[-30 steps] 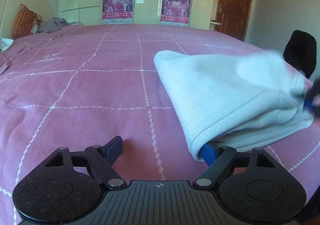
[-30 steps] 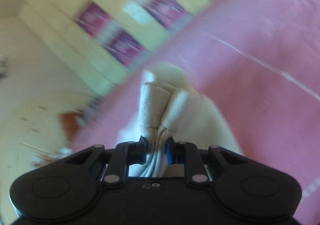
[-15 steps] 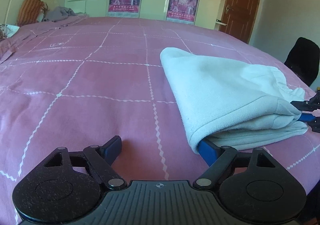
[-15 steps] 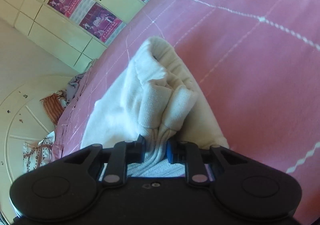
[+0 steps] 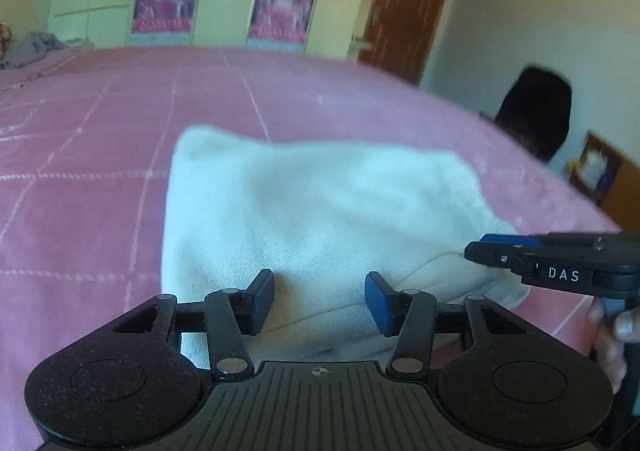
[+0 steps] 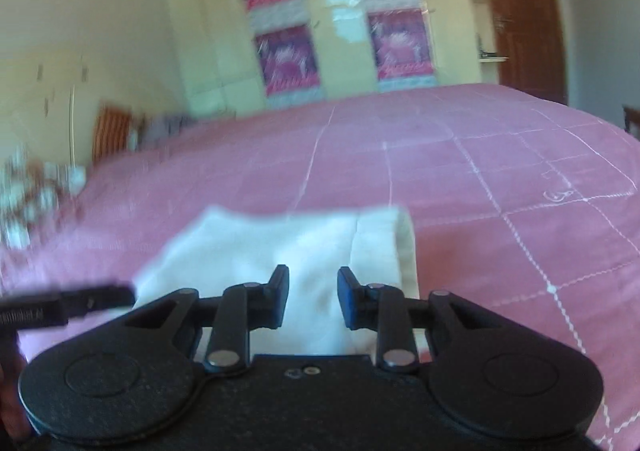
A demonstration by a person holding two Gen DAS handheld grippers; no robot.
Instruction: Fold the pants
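- A pink quilted bed carries the white pants, folded into a compact bundle.
- The left gripper and right gripper hover over it, jaws parted, holding nothing.
- Folding looks finished; next probably smoothing or squaring edges.

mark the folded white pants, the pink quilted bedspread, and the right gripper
folded white pants [image 5: 320,207], left wrist view, top layer middle.
pink quilted bedspread [image 6: 500,171], right wrist view, bare patch right of pants.
right gripper [image 6: 313,297], right wrist view, midway between fingertips.

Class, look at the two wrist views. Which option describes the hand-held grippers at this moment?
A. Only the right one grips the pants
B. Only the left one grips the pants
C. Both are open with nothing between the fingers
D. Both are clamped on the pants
C: the left hand-held gripper and the right hand-held gripper both show a clear gap between their fingers, with the folded white pants lying free on the pink bedspread.
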